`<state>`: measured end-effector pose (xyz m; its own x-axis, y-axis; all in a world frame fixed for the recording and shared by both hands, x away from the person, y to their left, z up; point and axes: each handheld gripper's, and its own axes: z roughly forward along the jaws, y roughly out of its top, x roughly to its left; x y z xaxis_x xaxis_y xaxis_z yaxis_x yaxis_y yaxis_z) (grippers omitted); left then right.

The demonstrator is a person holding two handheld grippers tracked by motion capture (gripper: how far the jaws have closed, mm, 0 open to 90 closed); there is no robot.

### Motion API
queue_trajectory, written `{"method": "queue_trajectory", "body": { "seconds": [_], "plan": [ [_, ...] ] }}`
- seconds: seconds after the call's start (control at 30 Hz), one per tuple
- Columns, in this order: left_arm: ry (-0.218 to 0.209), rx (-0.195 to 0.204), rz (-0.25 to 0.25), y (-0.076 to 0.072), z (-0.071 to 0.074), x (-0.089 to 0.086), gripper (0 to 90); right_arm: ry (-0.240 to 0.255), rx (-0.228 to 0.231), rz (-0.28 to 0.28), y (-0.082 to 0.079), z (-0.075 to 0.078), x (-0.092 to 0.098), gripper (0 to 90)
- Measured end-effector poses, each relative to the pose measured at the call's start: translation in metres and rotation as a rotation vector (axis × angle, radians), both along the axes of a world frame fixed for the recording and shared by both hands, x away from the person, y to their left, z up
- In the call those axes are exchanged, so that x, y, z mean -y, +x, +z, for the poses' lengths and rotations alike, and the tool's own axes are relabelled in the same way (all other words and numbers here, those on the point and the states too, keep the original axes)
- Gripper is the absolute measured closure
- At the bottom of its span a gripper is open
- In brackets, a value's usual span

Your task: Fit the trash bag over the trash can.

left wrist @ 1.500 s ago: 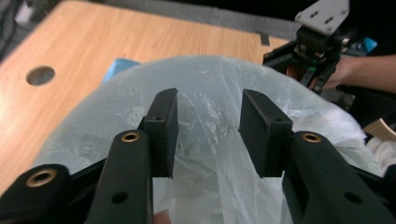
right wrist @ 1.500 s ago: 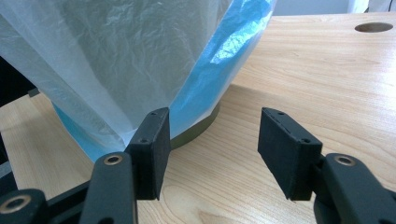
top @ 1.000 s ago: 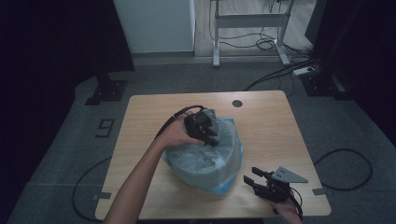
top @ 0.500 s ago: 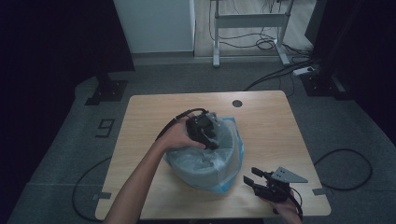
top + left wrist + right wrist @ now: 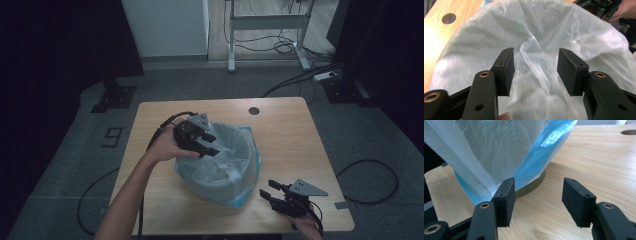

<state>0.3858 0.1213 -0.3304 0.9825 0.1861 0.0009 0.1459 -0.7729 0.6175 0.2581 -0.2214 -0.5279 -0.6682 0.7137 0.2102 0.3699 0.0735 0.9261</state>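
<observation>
Your left gripper (image 5: 207, 145) had just been opening, and in the left gripper view its jaws stood apart with only loose film of the plastic bag (image 5: 541, 50) behind them, nothing pinched. A second earlier that gripper sat over the middle of the bin (image 5: 220, 187); now it had drawn back to the bin's left rim, so I judged you had let go of the liner after pressing it down inside. The bin stood near the middle of the table (image 5: 285, 125), the bag draped over its rim and spilling blue on the near right side. Your right gripper (image 5: 272, 192) waited at the near right of the table, jaws apart and empty, just beside the hanging blue edge.
</observation>
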Motion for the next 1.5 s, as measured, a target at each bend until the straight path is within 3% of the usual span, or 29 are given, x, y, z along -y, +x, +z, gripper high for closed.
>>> {"method": "queue_trajectory", "body": {
  "seconds": [0.2,0.3,0.53,0.8,0.93,1.03,1.1,1.3,1.5],
  "plan": [
    [0.015,-0.022,0.003,-0.009,-0.006,-0.016,48.1,-0.006,-0.005,0.002,0.0,-0.001,-0.002,43.4],
    [0.05,-0.042,0.004,-0.01,-0.013,-0.016,48.5,-0.007,-0.005,0.003,0.0,-0.001,-0.003,43.3],
    [0.181,-0.076,-0.011,-0.007,-0.03,0.004,49.6,-0.009,-0.006,0.005,0.0,-0.001,-0.004,43.2],
    [0.304,-0.086,-0.016,-0.004,-0.043,0.024,51.1,-0.005,-0.004,-0.002,0.0,-0.001,0.0,43.2],
    [0.313,-0.084,-0.012,-0.004,-0.043,0.024,50.5,-0.002,-0.005,-0.004,0.0,-0.001,0.001,43.2],
    [0.282,-0.068,-0.005,-0.006,-0.041,0.02,47.1,-0.006,-0.005,-0.002,0.0,0.0,0.001,43.2],
    [0.236,-0.054,0.007,-0.007,-0.036,0.014,44.6,-0.005,-0.003,-0.002,0.0,0.0,0.001,43.2],
    [0.041,-0.002,0.061,-0.01,-0.016,-0.012,37.6,-0.001,-0.002,-0.007,0.0,0.001,0.002,43.0],
    [-0.058,0.053,0.123,-0.019,-0.01,-0.028,34.5,0.0,0.002,-0.014,0.0,0.001,0.002,42.9]
  ]
}}
